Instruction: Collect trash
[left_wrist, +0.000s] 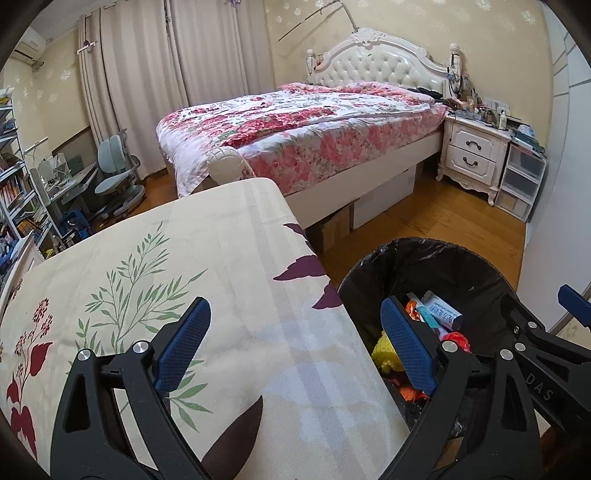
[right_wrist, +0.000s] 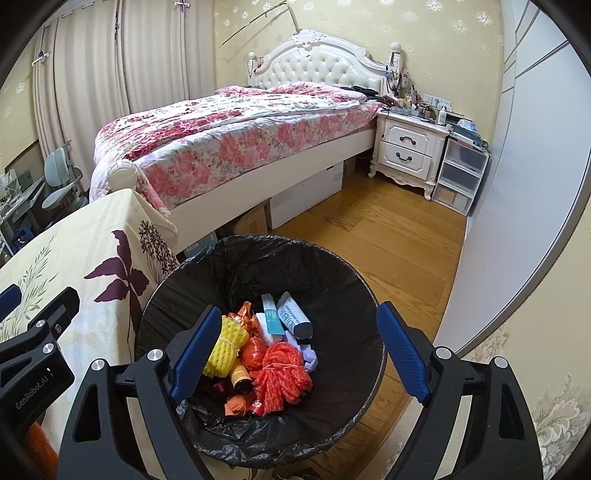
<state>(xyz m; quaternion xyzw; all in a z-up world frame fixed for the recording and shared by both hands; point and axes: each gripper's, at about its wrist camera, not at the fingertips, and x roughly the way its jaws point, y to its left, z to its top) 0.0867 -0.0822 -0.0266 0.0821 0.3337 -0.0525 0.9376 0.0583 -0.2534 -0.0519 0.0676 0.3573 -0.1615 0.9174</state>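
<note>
Looking down past your right gripper (right_wrist: 295, 350), you see the trash bin (right_wrist: 347, 280): a round bin lined with a crinkled black bag, standing on the wooden floor (right_wrist: 388, 229) just beside the cloth-covered tabletop (left_wrist: 207, 266). Inside it lies a loose heap of trash. You can count one yellow sponge (right_wrist: 226, 345), one bundle of orange-red cord (right_wrist: 282, 373), two white tubes with blue print (right_wrist: 293, 319) lying side by side, one small amber bottle (right_wrist: 242, 380) with a dark cap, a piece of white cloth (right_wrist: 308, 354) and several crumpled orange wrappers (right_wrist: 242, 314); what sits deeper in the heap you cannot tell.

Your right gripper hangs over the bin with its jaws spread wide and nothing between the blue pads. Your left gripper (left_wrist: 295, 347) is likewise spread and empty, one finger over the floral cloth of the tabletop, the other over the bin's rim. No trash shows on the visible cloth.
</note>
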